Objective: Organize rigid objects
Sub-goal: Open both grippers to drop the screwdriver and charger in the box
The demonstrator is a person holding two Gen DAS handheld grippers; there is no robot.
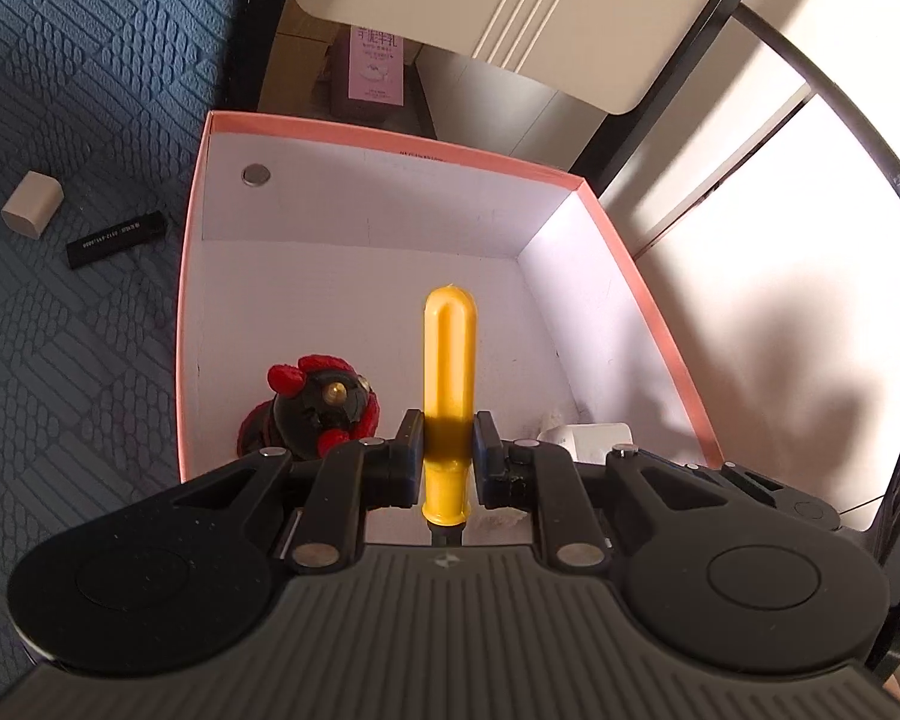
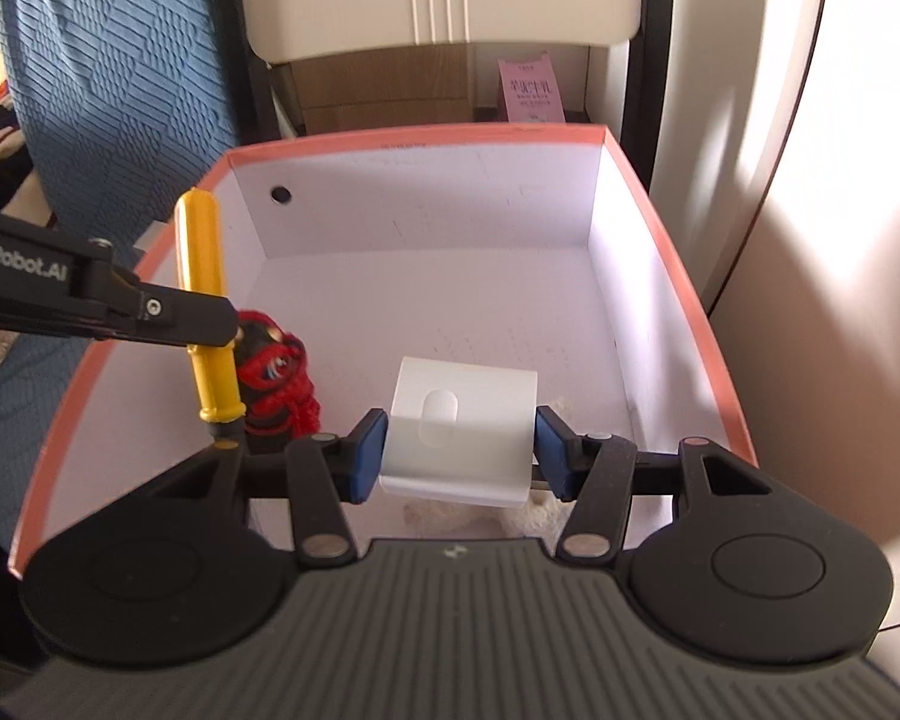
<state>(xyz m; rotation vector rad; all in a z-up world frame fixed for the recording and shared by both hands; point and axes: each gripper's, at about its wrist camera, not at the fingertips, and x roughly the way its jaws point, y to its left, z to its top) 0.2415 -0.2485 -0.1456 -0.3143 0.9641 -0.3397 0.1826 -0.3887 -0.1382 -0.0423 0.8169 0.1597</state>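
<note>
At the lower centre of each view, the left gripper (image 1: 447, 456) is pinching a stiff, slippery-looking yellow handle (image 1: 449, 372) near its lower end while the right gripper (image 2: 459, 450) is clamping a light white block (image 2: 459, 426) (probably hard plastic) by its flat sides above the box (image 2: 420, 138).

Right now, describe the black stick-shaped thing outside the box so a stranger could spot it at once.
Start at the pink-rimmed box and look at the blue quilted cover just beyond its side. A slim black bar with white print lies flat there; its neighbour, a beige block, is short and chunky.
</note>
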